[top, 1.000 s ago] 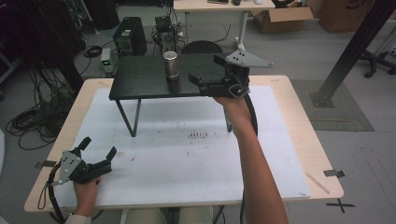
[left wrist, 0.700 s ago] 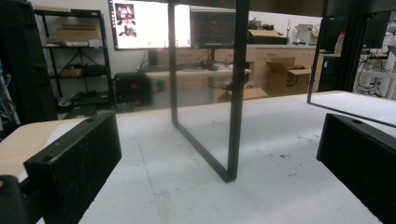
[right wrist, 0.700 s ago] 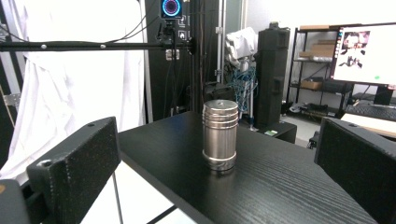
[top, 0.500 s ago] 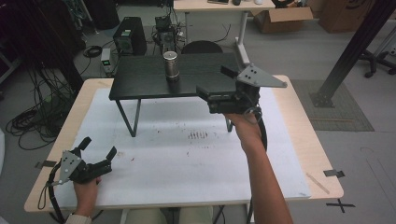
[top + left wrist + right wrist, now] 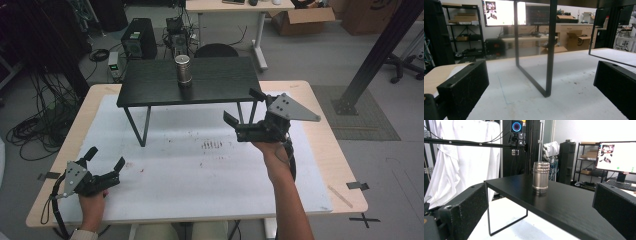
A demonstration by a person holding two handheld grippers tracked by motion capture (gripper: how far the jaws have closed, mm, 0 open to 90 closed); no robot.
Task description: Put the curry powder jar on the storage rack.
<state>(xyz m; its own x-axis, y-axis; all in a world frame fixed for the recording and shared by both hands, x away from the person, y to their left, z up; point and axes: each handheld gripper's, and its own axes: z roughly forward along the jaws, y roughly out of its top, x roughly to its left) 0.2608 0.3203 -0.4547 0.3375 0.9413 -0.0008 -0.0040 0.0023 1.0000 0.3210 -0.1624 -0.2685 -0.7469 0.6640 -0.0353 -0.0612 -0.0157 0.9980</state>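
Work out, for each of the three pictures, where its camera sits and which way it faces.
High view: above the person's side, looking forward and down on the white table; both forearms and grippers show.
Left gripper view: low over the table, facing the black stand's legs; own fingers show.
Right gripper view: raised, facing the metal cylinder on the stand; own fingers show.
Shared: the cylinder, in the high and right gripper views.

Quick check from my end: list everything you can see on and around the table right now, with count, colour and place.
Metal canister: one, silver, upright on the black shelf, far middle.
Small raised shelf: one, black, thin metal legs, standing at the table's far side.
Table cover: one, white, stained near the middle.
Table: one, light wood edge.
Left tool: black, open, low at the near left corner.
Right tool: black, open, raised near the shelf's right end.
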